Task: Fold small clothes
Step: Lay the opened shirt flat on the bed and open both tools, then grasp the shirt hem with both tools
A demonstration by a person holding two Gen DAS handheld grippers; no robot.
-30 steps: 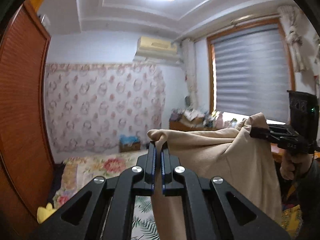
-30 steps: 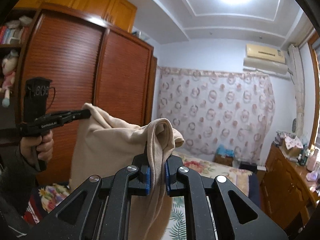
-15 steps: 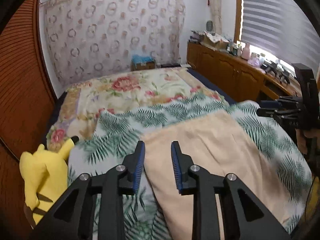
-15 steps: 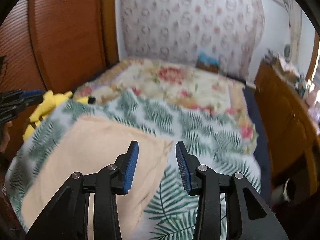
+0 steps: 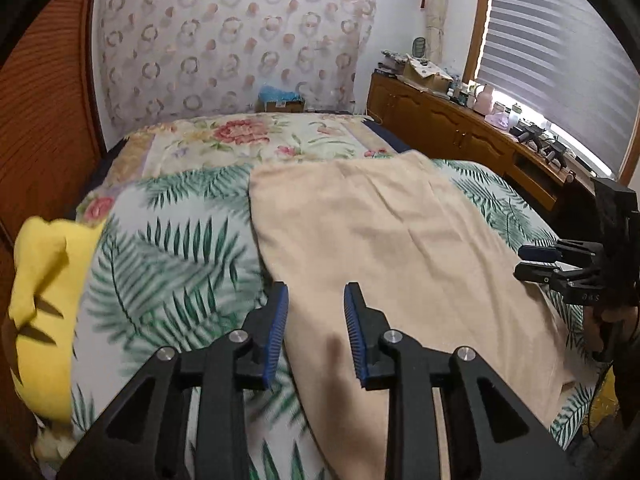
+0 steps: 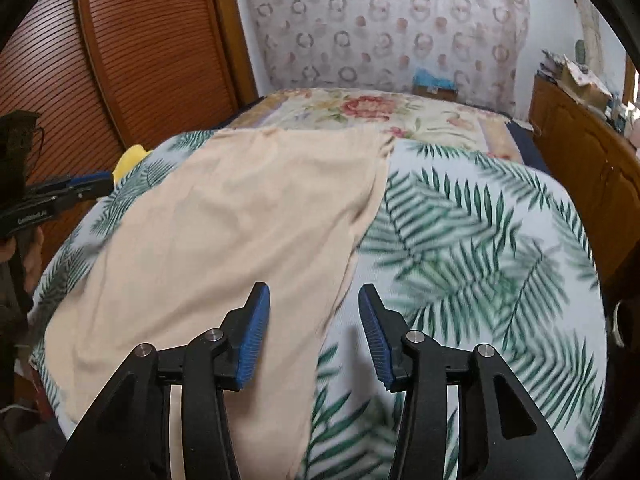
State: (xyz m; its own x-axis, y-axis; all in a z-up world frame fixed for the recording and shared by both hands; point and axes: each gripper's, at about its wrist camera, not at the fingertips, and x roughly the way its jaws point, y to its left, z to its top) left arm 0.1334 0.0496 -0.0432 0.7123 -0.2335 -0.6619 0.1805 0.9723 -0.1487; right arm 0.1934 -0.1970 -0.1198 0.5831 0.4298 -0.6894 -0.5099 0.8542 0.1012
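Toy: yellow plush toy [image 5: 44, 312] at the far left edge of the bed, against the wooden wardrobe [image 5: 44, 128]; its tip also peeks out in the right wrist view [image 6: 130, 160].
Cover: palm-leaf bedspread [image 5: 168, 264] over the near half of the bed, with a floral quilt [image 5: 248, 140] beyond it toward the patterned curtain [image 5: 224, 40].
Left gripper: left gripper [image 5: 316, 332] angled down over the near left edge of the cloth, its blue-padded fingers [image 5: 276, 332] narrowly parted and gripping nothing; the jaws have just been opening, and cloth lies beneath the gap, not pinched.
Garment: beige garment [image 5: 392, 264] spread flat on the bedspread, lying lengthwise away from the cameras, with light wrinkles and its far edge near the floral quilt.
Right gripper: right gripper [image 6: 314, 334] above the near right edge of the garment [image 6: 224, 248], fingers [image 6: 254, 332] set moderately apart and empty; these jaws have also just been opening.
Sideboard: wooden cabinet [image 5: 460, 136] along the right wall under the window blind [image 5: 560, 52], its top cluttered with small items.
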